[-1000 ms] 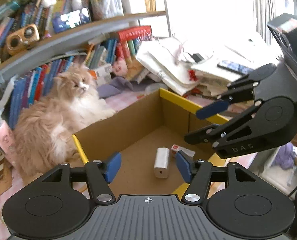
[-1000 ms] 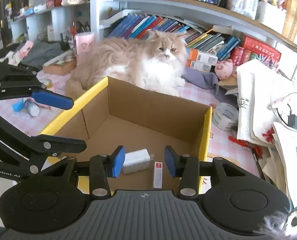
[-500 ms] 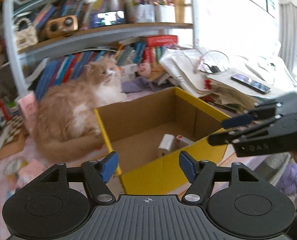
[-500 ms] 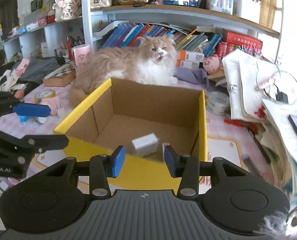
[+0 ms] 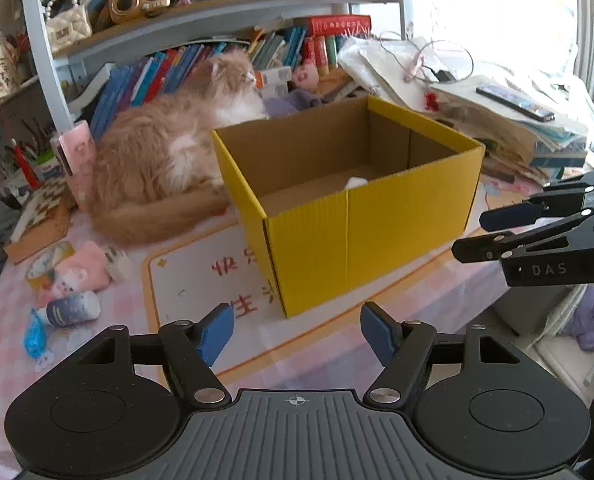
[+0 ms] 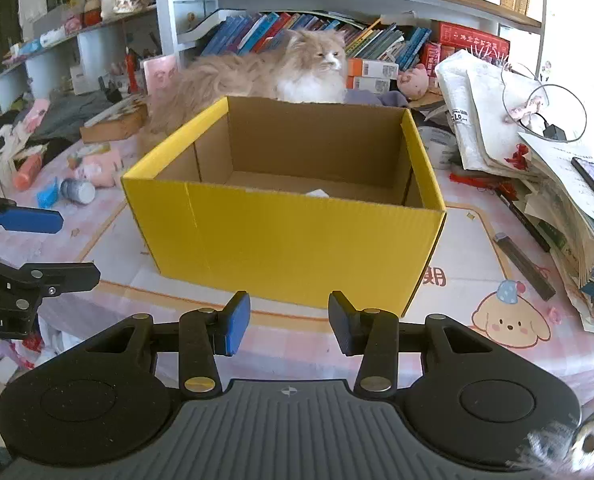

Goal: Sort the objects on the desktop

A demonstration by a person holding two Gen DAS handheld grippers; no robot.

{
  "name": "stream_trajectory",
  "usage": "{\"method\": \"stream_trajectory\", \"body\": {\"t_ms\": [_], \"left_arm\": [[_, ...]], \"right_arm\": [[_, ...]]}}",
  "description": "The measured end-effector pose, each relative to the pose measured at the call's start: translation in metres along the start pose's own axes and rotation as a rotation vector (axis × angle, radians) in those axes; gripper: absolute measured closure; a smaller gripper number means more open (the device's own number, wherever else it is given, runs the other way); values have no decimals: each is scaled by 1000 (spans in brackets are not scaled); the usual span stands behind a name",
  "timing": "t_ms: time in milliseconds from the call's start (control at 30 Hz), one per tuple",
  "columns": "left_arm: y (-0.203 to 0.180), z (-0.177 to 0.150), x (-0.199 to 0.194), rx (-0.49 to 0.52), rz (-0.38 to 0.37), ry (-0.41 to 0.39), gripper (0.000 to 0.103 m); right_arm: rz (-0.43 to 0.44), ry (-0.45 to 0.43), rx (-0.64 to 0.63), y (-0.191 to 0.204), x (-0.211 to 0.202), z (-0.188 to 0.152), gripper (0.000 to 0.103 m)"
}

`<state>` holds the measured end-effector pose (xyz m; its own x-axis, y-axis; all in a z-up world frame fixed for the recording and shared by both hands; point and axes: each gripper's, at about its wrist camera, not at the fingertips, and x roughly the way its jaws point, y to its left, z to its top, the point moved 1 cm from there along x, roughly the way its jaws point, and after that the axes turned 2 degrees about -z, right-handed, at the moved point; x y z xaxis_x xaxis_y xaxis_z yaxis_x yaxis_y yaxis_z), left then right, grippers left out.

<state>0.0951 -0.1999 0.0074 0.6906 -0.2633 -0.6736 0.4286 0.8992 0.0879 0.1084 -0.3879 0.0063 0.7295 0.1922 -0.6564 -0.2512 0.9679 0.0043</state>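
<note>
Yellow corrugated cardboard box (image 6: 285, 240), open at the top, stands on a pink checked tablecloth (image 6: 477, 364) with a fluffy ginger and white cat (image 6: 297, 68) lying just behind it, in front of a shelf of books (image 6: 329, 32). To the box's left lie a small dark bottle with a white cap (image 5: 71, 309), a blue wrapper (image 5: 33, 334) and a pink plush toy (image 5: 83, 272); to its right a heap of papers and bags (image 6: 529, 152) crowds the table. The near box wall hides most of what is inside: only the tip of a white object (image 5: 355, 182) shows above the rim. The left gripper (image 5: 297, 330) and right gripper (image 6: 289, 322) both hang in front of the box, well outside it, fingers apart and holding nothing. A second ago both grippers were over the box, looking down at a white charger and a small red and white item on its floor; now they have drawn back and lower.
</note>
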Motion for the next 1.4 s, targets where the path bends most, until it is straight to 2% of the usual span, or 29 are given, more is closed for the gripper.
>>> {"method": "stream_trajectory", "body": {"t_ms": [333,667,967,1400], "left_arm": [[5,-12,-5,6,-18,-6,30],[28,-25,-7,24,-80,-11,30],[67,-38,-10,65,-134,-6,30],[137,-65,-14,70,-145,36,30]], "right_arm": [[0,30,3,21,0,-12,61],[-24,62,-3,58,0,-14,59],[-89,80,44,99,3,-9,59],[-101,132,79,175,25,-3,58]]}}
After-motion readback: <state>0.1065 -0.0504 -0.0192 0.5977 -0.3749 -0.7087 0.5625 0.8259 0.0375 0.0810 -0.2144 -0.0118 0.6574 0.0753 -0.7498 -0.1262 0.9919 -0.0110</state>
